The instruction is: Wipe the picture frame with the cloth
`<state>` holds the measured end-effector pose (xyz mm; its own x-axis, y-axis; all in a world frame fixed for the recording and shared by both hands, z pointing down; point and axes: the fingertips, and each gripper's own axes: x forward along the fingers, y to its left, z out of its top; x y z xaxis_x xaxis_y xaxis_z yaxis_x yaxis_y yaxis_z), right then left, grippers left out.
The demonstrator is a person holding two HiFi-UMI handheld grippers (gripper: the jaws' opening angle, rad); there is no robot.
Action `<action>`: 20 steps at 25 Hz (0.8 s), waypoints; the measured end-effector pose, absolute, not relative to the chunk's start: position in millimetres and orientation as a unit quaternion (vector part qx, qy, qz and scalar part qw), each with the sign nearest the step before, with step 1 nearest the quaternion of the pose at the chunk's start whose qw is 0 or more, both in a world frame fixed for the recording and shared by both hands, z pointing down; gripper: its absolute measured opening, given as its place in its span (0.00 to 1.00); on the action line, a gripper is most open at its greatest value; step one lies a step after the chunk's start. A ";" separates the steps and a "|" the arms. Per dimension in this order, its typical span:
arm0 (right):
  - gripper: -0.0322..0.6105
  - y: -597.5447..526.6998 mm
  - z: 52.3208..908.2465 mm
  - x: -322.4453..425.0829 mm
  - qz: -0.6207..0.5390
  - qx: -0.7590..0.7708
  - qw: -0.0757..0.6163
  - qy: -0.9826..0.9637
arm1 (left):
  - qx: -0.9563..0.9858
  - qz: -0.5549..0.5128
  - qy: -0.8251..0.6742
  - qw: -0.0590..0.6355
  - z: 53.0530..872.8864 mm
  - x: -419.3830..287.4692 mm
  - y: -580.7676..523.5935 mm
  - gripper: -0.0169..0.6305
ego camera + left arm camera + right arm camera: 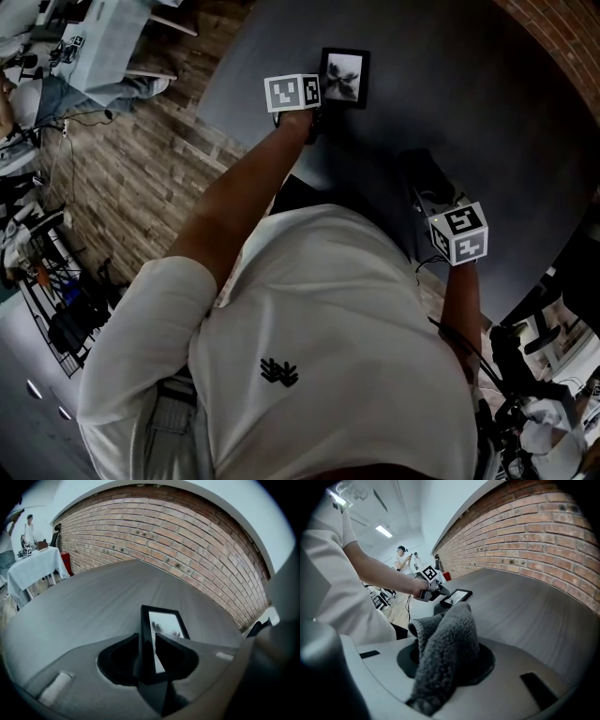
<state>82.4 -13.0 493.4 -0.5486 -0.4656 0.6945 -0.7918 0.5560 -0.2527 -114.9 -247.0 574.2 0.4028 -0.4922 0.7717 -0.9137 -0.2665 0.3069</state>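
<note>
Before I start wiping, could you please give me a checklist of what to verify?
1. Cloth held: ok. The right tool is clamped on the grey cloth.
2. Frame lying flat: ok. The picture frame lies glass-up on the table.
3. Frame steadied: not ok. The left tool has the frame's edge between its jaws, but they look slack and do not seem to press on it.
4. Cloth on frame: not ok. The cloth is well apart from the frame.
5. Glass needs wiping: cannot tell.
</note>
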 end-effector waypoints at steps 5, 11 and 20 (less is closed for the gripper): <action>0.20 -9.3 503.4 77.3 0.287 0.358 0.282 -0.842 | 0.753 0.272 -0.474 0.366 554.9 -122.7 -226.1 0.20; 0.19 -3.2 499.2 60.1 0.279 0.342 0.285 -0.851 | 0.782 0.273 -0.439 0.348 518.9 -129.5 -175.8 0.20; 0.19 5.1 487.0 16.4 0.277 0.361 0.288 -0.843 | 0.849 0.275 -0.292 0.344 474.7 -136.7 -80.1 0.06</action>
